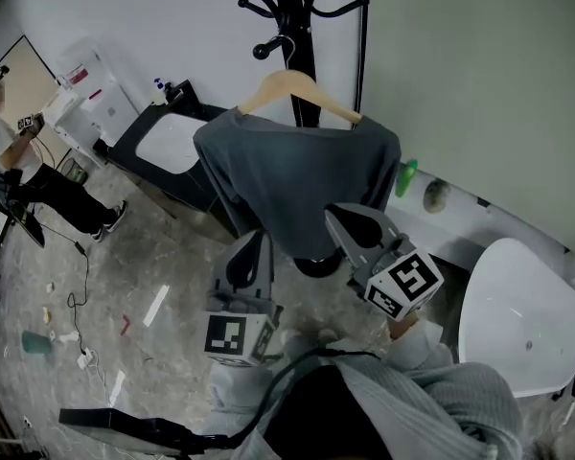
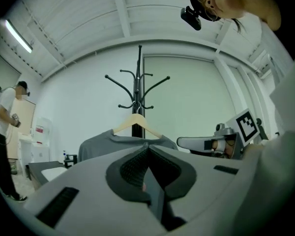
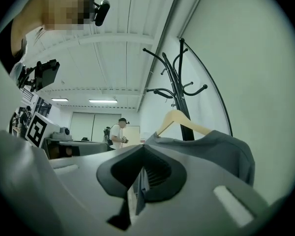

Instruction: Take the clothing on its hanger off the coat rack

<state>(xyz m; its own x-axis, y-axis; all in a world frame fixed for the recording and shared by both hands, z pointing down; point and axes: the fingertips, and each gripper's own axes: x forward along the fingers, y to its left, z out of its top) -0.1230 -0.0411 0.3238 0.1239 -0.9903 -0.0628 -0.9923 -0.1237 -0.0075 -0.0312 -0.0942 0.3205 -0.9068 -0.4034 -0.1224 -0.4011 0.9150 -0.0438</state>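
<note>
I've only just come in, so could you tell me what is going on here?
A person holds a gripper in each hand, facing a black coat rack. A grey shirt hangs there on a wooden hanger. The left gripper and right gripper are both shut and empty, pointed at the shirt without gripping it.

Grey shirt [image 1: 297, 185] on hanger [image 1: 299, 85] hangs from rack [image 1: 295, 12].

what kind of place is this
Probably a lab or test studio, not a home: a lone coat rack with a grey shirt on a hanger, loose cables on the floor, and another person working nearby.
</note>
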